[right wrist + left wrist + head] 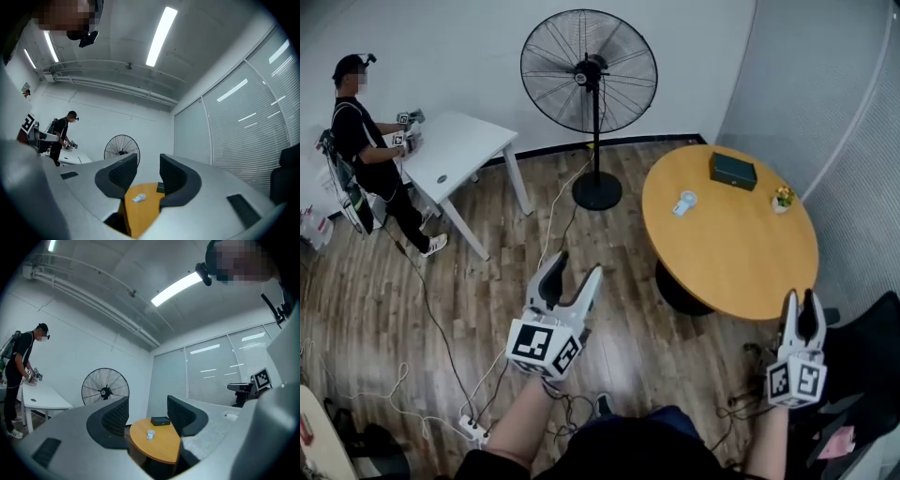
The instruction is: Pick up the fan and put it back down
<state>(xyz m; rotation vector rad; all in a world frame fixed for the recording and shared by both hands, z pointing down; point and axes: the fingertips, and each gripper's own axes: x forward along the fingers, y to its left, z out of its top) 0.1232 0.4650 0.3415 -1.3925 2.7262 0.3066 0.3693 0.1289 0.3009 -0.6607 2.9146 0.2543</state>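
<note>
**Step in hand:** approach, before any grasp.

The pedestal fan [589, 70] stands upright on the wood floor by the far wall, well apart from both grippers. The round table [741, 267] stands to its right. A white desk [469, 150] stands to its left, with a second person [361, 141] at it.

On the round table lie a dark box [732, 171] and, near it, a small white handheld fan [684, 202]. In both gripper views this small fan sits in line with the gap between the jaws, so it is judged the likelier target (the task sentence does not say which fan is meant).

- **Left gripper [576, 264]:** jaws apart, nothing between the pads, over the floor short of the table.
- **Right gripper [800, 298]:** jaws apart, likewise empty, at the table's near edge.

**Next move:** carry one gripper forward over the tabletop, lower it until the pads flank the small fan's body, then close. The item lies flat and looks thin — the pads must come down close to the tabletop without scraping it. The fan is not yet lifted.
</note>
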